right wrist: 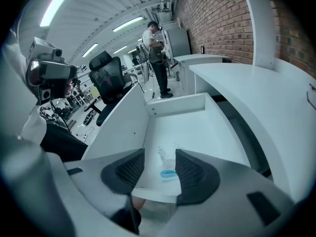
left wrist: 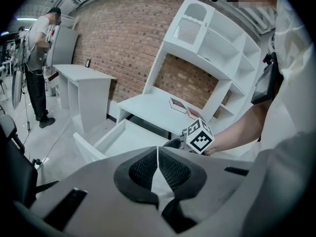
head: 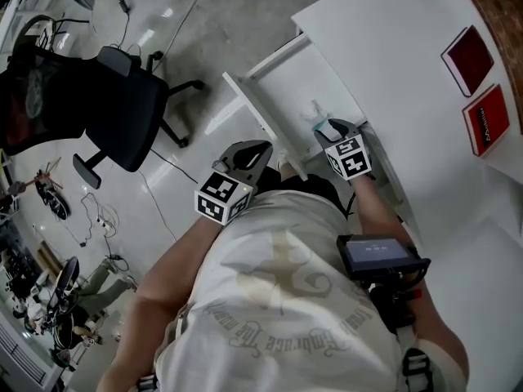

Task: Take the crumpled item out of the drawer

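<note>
A crumpled clear plastic bottle (right wrist: 167, 158) with a blue cap lies on the floor of the open white drawer (right wrist: 197, 120), near its front end. My right gripper (right wrist: 160, 168) hangs just above it, open, with the bottle showing in the gap between its pads and neither pad touching it. In the head view the bottle (head: 319, 122) sits just past the right gripper (head: 331, 129) inside the drawer (head: 306, 76). My left gripper (head: 263, 147) is outside the drawer's left wall, shut with nothing in it; in its own view its pads (left wrist: 143, 168) meet at the tips.
The white desk top (head: 392, 72) runs to the right of the drawer, with two red flat items (head: 467, 60) near its far edge. A black office chair (head: 122, 104) stands on the floor to the left. A person (right wrist: 157, 48) stands far off beside another white desk.
</note>
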Demonstrator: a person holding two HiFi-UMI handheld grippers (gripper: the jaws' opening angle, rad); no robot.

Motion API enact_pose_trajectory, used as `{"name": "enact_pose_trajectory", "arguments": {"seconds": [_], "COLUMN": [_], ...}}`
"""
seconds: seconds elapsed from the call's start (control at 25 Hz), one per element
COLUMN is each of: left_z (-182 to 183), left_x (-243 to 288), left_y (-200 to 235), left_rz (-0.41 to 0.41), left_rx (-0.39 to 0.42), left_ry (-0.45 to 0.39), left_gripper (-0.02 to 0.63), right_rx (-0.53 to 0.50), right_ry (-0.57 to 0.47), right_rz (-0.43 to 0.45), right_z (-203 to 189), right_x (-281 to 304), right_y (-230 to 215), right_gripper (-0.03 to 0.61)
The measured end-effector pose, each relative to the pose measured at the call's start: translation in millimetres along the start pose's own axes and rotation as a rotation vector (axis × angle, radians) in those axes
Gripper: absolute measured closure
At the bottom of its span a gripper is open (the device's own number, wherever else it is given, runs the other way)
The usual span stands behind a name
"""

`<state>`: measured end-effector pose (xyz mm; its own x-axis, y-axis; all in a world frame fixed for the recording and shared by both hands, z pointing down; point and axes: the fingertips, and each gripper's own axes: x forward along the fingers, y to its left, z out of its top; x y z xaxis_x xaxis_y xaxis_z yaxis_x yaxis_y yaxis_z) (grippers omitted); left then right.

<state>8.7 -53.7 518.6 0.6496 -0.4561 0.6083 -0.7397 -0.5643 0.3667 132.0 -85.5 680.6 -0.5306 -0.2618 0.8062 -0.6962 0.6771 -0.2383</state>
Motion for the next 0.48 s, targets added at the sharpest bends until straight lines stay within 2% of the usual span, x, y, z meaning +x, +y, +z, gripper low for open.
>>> {"name": "enact_pose_trajectory", "arguments": {"seconds": [0.48], "left_z": [1.1], "left_x": [11.5], "left_y": [18.2], "left_rz": [0.024], "left_rx": [-0.067], "left_ry": [-0.018], "left_gripper": [0.586], "right_rx": [-0.09], "right_ry": [0.129], "right_rz": [0.046], "right_z": [-9.3], "right_x": [40.9], "right_y": [-6.5], "right_gripper": [0.36]}}
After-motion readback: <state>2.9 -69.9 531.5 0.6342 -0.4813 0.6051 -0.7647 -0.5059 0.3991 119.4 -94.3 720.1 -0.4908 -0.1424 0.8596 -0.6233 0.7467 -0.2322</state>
